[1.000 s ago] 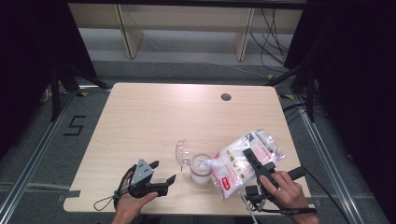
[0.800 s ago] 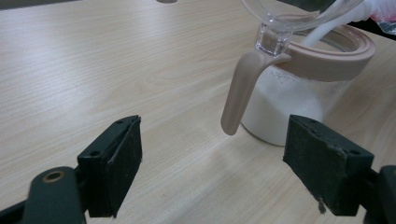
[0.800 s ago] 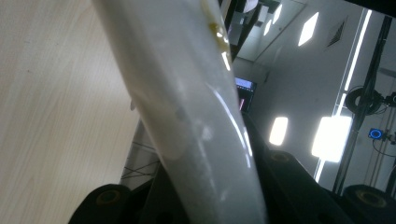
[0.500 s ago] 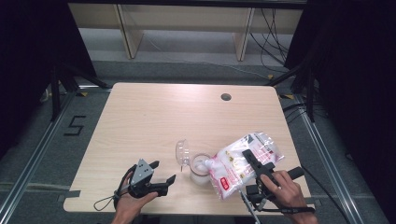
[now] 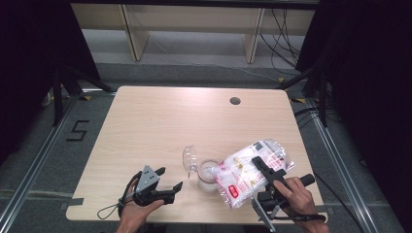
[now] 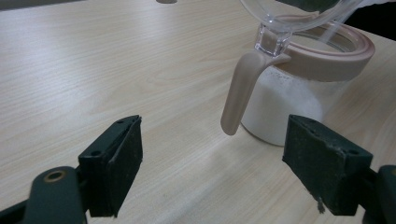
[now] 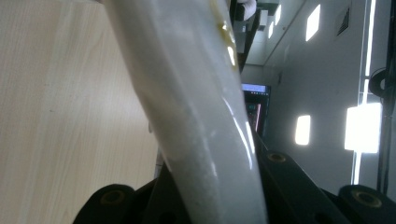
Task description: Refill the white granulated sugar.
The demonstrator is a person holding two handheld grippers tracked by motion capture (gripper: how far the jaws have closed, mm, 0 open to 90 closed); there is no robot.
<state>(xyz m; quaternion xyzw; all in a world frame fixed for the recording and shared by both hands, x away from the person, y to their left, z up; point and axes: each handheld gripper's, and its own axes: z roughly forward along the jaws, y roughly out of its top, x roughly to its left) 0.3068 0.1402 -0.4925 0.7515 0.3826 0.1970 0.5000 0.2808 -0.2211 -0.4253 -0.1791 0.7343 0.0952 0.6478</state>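
A clear jar (image 5: 208,178) with a pink rim, partly filled with white powder, stands near the table's front edge, its clear lid (image 5: 189,158) swung open to the left. My right gripper (image 5: 265,171) is shut on a plastic bag (image 5: 240,174) of white contents, held tilted with its low corner at the jar mouth. In the right gripper view the bag (image 7: 196,116) runs up between the jaws of the right gripper (image 7: 219,186). My left gripper (image 5: 168,178) rests open left of the jar. In its own view the left gripper (image 6: 215,135) faces the jar (image 6: 289,107) and its pink latch (image 6: 240,88), with nothing between the pads.
The wooden table (image 5: 160,126) has a round cable hole (image 5: 235,101) at the back right. Dark floor with metal rails lies on both sides, and a shelf unit (image 5: 194,29) stands behind the table.
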